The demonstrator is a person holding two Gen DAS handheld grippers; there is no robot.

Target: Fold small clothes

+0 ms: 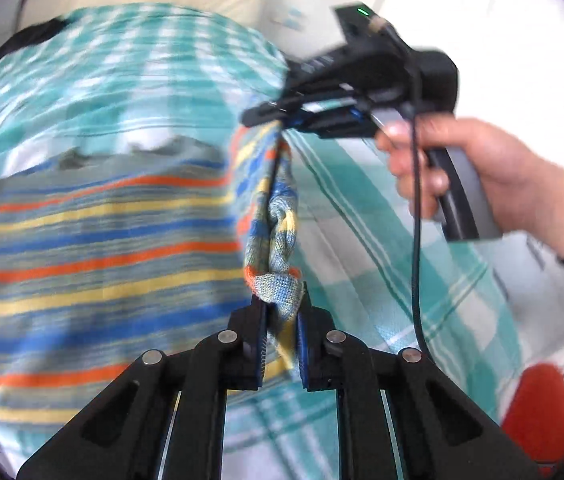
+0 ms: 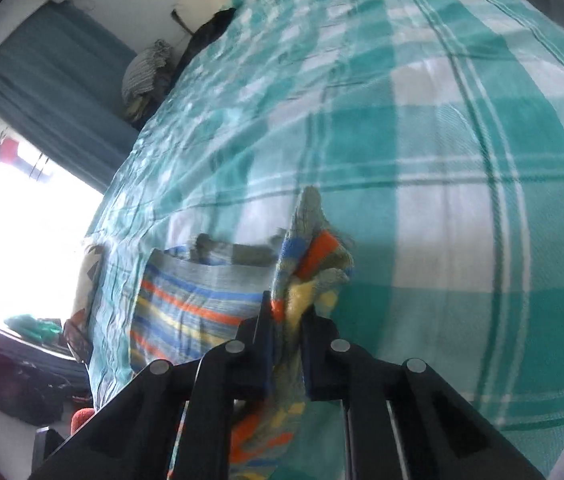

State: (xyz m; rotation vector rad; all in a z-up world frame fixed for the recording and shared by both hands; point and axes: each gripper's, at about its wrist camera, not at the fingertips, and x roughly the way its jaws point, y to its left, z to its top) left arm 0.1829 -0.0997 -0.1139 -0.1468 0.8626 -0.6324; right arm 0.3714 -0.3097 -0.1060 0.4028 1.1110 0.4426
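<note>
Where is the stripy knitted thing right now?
The stripy knitted garment hangs over the green checked bedsheet, pinched at one edge by the left gripper and the right gripper; it fills the left of the left wrist view.

Apparently bare bedspread (image 2: 441, 120) beyond garment (image 2: 186, 292)

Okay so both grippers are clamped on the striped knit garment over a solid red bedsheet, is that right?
Not quite: the bedsheet is teal and white checked, not solid red, as the right wrist view shows. The left gripper and right gripper are both clamped on the striped knit garment.
</note>
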